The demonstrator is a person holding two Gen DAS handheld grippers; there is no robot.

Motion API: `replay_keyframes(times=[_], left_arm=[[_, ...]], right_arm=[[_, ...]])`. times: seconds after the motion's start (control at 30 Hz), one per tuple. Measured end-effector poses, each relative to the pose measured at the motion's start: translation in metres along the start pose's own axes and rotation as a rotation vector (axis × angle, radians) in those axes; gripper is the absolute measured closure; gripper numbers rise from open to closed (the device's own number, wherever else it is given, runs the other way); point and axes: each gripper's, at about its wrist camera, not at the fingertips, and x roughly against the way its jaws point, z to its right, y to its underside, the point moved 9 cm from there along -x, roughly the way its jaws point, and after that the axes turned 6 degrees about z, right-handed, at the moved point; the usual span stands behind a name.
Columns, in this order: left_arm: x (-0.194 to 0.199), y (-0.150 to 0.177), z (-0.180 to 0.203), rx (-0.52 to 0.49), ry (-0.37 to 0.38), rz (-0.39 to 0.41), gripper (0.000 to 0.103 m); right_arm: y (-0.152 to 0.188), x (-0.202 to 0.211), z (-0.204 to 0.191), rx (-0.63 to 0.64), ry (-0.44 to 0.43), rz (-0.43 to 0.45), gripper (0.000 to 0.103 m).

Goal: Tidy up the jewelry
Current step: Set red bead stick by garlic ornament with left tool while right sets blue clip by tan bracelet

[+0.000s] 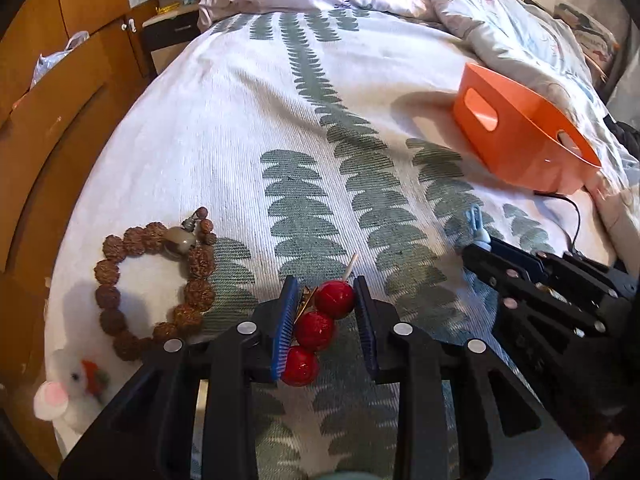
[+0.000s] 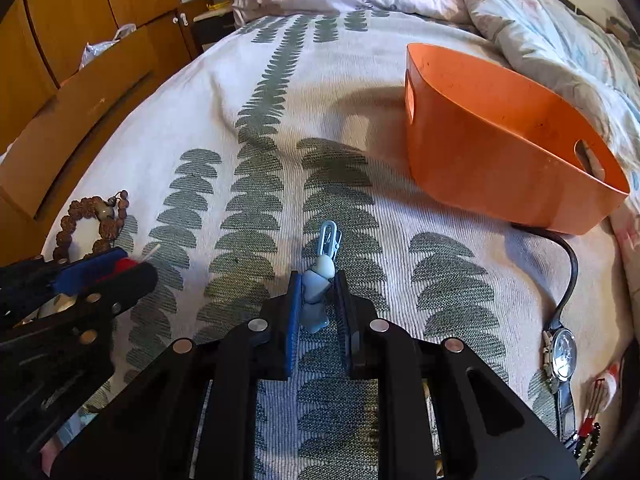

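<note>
Over the bedspread (image 1: 224, 128) both grippers point steeply down and forward, side by side; the left gripper (image 1: 325, 312) has its jaws pinched on a red hairpin (image 1: 316, 330), 3 glossy round beads in a row on a pale stick with a gold clip behind them, held clear above the cloth; its pads (image 1: 285, 322) are blue and finely ribbed, set in black plastic fingers with round silver rivets; the right gripper (image 2: 317, 300) stands just to its right, jaws nipped on a blue clip (image 2: 318, 280), a matte, pale blue rabbit-like figure on a thin looped clasp that sticks out beyond the fingertips; from the left camera that clip (image 1: 478, 226) shows at the tip of the other tool; the bedspread is white, ribbed weave, printed with grey-green fern fronds; a bracelet (image 1: 154, 284) of rough, knobbly brown beads with 1 smooth beige stone lies flat to the left, near the bed edge; beside it sits a fluffy white plush (image 1: 74, 386) with pink ears; an orange bin (image 2: 500, 140), smooth plastic with slot handles, stands well ahead on the right, a black cable (image 2: 568, 264) running from under it; a watch (image 2: 560, 356) with a dark strap lies near the right edge.
</note>
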Motion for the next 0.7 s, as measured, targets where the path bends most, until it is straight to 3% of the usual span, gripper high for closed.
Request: replay_keyframes(times=[0.27,0.43,0.63,0.7], left_arm=[[-0.005,-0.003,-0.005,0.022,0.006,-0.012,0.062],[0.021,-0.013,-0.012,0.047,0.028,0.043,0.050],[0.085,-0.006,-0.028,0.024,0.004,0.156,0.035],[0.102,0.007,-0.032,0.020,0.005,0.181,0.034]], right_arm=[[-0.006,0.010,-0.001,0.001,0.009,0.023,0.080],[-0.018,0.035,0.010,-0.039,0.021,0.078,0.075],[-0.034,0.092,0.028,-0.112,0.021,0.187,0.056],[-0.031,0.112,0.031,-0.125,0.025,0.213,0.039]])
